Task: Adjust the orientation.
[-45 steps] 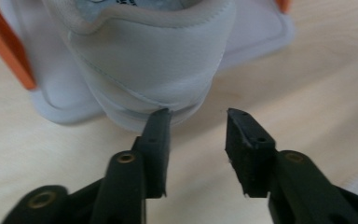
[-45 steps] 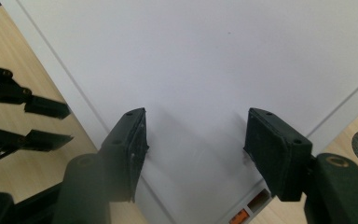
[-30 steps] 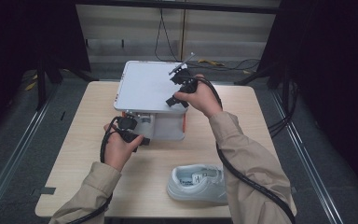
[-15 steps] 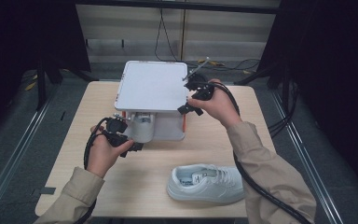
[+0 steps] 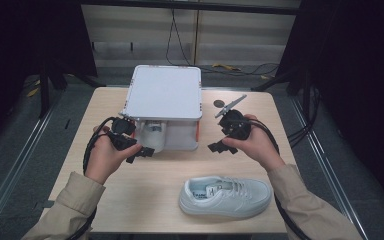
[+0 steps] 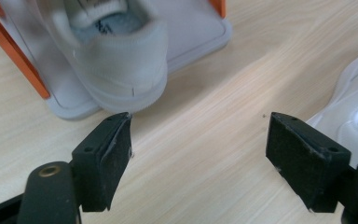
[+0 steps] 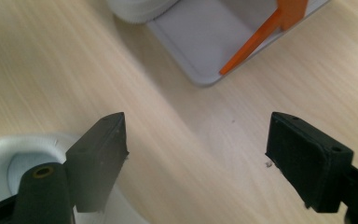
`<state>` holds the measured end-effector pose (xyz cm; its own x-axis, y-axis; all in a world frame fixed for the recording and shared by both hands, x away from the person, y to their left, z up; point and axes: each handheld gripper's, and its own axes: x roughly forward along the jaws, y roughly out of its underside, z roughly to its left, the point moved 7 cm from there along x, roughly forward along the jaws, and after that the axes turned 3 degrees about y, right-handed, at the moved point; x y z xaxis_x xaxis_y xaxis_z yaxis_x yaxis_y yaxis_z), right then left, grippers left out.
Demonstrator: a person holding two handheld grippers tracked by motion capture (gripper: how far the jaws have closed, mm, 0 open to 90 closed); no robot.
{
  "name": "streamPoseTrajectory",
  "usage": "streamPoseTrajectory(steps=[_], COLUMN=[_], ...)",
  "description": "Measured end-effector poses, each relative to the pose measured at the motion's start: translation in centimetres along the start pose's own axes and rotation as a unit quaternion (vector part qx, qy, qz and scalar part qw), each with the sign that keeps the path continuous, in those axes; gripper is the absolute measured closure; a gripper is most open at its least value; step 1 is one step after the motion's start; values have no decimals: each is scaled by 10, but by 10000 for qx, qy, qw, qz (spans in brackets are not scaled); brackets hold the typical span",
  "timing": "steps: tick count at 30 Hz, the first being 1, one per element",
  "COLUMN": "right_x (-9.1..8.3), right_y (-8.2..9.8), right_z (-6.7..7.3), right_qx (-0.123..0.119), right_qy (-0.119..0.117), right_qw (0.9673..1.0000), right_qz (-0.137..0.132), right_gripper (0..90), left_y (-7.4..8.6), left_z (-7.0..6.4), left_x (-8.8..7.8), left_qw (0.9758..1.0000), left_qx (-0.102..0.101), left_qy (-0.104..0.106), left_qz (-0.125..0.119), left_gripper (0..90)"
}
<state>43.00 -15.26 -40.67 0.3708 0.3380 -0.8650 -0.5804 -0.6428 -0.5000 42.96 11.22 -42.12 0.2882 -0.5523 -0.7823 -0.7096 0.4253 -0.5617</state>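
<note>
White lace-up sneaker (image 5: 226, 195) lies on its side nearest the table's front edge. Beyond it, left gripper (image 5: 139, 151) and right gripper (image 5: 222, 147) hover with jaws just opened wide, empty. Farther back, a second white sneaker (image 5: 153, 134) sits inside the white, orange-posted plastic rack (image 5: 165, 92).

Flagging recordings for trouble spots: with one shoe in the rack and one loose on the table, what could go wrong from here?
1. The shoe in the rack has its heel past the shelf edge; a nudge from the left gripper may shift it.
2. The loose shoe lies close to the table's near edge; a poor grasp might push it off.
3. The right gripper, jaws open, sits close beside the rack and could bump it.
</note>
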Motion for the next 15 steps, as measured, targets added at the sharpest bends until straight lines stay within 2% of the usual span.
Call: streamPoseTrajectory(steps=[6,7,14,15], right_x=[2,6,17,18], right_y=[24,33,55,56], right_z=[12,14,22,23], right_qx=[-50,-30,41,56], right_qy=[-77,-93,-252,-258], right_qw=[9999,9998,9993,9994], right_qz=[112,164,273,219], right_gripper=[195,195,207,215], left_y=[-20,-23,-53,-58], left_z=[-2,-3,-3,-2], left_x=[-15,-18,-29,-30], left_qw=[10000,9999,9999,9998], left_qx=[37,63,67,57], left_qy=[-40,-73,-97,-152], left_qz=[77,86,90,88], left_gripper=[226,227,229,228])
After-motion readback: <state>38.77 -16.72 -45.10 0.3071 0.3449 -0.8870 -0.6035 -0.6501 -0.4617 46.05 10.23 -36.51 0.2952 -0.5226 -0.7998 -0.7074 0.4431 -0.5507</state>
